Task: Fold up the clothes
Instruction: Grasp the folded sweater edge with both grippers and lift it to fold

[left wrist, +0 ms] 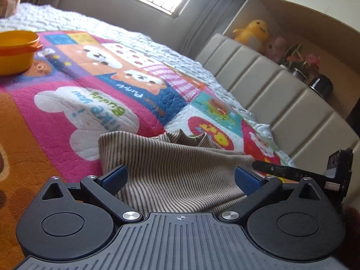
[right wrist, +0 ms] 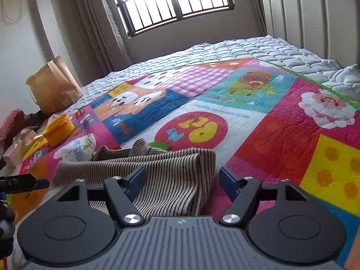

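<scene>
Striped cloth [left wrist: 175,175] lies bunched on the bed's quilt [left wrist: 126,103], its length running across between both grippers. The left gripper [left wrist: 180,177] and right gripper [right wrist: 182,178] stand wide open, holding nothing; the cloth reaches between each one's fingers.

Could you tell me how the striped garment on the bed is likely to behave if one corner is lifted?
The striped garment already lies in soft folds and ridges, so it will probably drape and sag, not hold shape. It looks like thin knit, so likely light. The quilted blanket beneath looks textured, so it may drag rather than slide.
</scene>
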